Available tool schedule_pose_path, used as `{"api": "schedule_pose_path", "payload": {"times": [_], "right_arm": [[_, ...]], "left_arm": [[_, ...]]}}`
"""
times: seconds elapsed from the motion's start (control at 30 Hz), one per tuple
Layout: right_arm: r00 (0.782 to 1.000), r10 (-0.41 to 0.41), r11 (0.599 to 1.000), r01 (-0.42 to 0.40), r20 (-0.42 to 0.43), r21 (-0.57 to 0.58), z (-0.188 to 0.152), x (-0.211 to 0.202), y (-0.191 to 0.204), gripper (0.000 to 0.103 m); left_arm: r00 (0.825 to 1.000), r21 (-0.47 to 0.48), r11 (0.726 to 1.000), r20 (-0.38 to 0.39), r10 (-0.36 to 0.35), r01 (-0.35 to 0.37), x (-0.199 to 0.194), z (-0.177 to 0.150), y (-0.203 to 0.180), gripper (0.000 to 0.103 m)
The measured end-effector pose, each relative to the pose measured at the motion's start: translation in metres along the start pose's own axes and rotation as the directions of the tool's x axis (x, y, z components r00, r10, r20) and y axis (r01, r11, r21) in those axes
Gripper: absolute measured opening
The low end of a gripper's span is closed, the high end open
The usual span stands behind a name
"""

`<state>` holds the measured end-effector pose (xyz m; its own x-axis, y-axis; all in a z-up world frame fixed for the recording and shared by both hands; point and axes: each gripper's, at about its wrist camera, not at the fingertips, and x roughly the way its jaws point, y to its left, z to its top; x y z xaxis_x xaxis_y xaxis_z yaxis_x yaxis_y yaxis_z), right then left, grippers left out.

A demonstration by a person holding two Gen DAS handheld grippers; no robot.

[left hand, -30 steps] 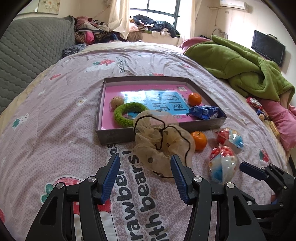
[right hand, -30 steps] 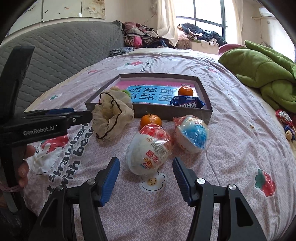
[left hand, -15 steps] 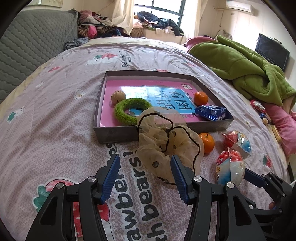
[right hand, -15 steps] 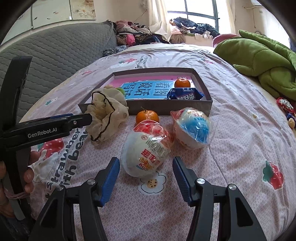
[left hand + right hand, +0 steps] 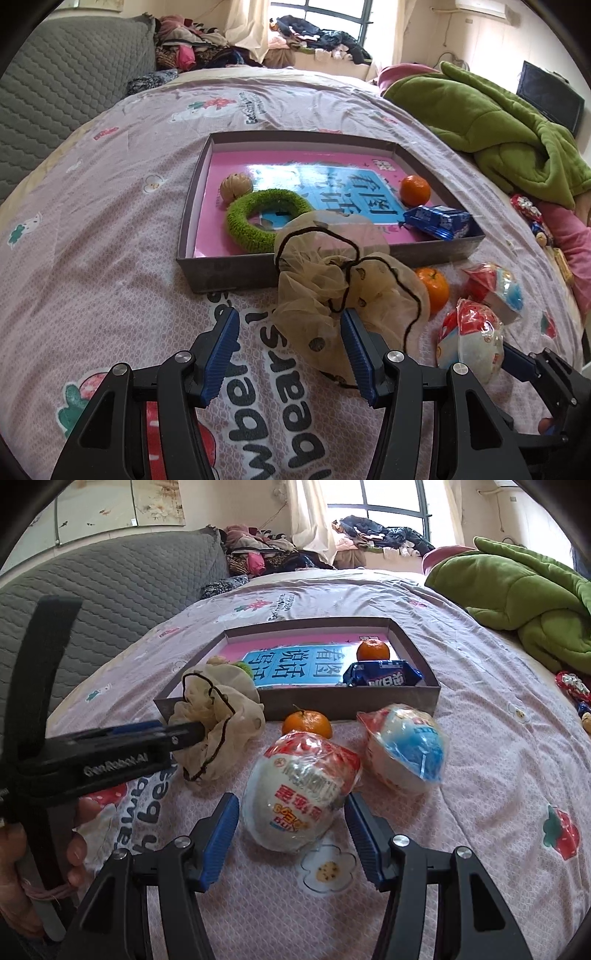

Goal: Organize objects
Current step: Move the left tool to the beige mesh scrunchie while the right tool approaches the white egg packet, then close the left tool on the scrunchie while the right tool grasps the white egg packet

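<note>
The mesh pouch [image 5: 343,295] blocks the tray's [image 5: 229,273] near wall. Bare bedsheet [image 5: 110,258] lies open left of it; an orange [image 5: 307,723] and two wrapped eggs [image 5: 301,794] crowd the right

The bedsheet [image 5: 110,229] is lilac with strawberries and black lettering. The box [image 5: 229,275] is grey outside, pink and blue inside. The ring [image 5: 255,218] is green, the mandarin [image 5: 306,723] orange, the mesh bag [image 5: 332,284] beige with black cord, the blanket [image 5: 498,129] green.
</note>
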<state>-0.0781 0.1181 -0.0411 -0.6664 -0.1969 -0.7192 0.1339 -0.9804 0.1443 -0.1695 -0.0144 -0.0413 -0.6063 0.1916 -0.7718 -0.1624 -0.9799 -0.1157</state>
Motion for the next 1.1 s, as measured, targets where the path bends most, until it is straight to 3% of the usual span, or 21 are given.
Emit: {"api": "schedule_pose_path", "payload": {"times": [0.4, 0.77, 0.8, 0.93, 1.1], "right_arm": [[1.0, 0.015, 0.999, -0.016, 0.009, 0.038, 0.008, 0.011, -0.005, 0.053], [0.998, 0.042, 0.999, -0.04, 0.052, -0.033, 0.009, 0.0, 0.007, 0.053], [0.998, 0.041, 0.999, -0.04, 0.054, -0.036, 0.008, -0.001, 0.007, 0.053], [0.998, 0.046, 0.998, -0.044, 0.052, -0.049, 0.007, -0.002, 0.007, 0.053], [0.997, 0.05, 0.997, -0.047, 0.052, -0.057, 0.006, -0.003, 0.006, 0.053]], "left_arm": [[1.0, 0.014, 1.0, -0.013, 0.004, -0.004, 0.016, 0.005, -0.003, 0.059], [0.999, -0.023, 0.999, -0.031, -0.024, 0.023, 0.027, 0.005, 0.004, 0.058], [0.999, -0.025, 0.999, -0.029, -0.026, 0.026, 0.027, 0.005, 0.005, 0.056], [0.999, -0.032, 0.999, -0.027, -0.032, 0.031, 0.025, 0.004, 0.006, 0.033], [0.999, -0.027, 0.999, -0.017, -0.035, 0.035, 0.019, 0.003, 0.004, 0.022]]}}
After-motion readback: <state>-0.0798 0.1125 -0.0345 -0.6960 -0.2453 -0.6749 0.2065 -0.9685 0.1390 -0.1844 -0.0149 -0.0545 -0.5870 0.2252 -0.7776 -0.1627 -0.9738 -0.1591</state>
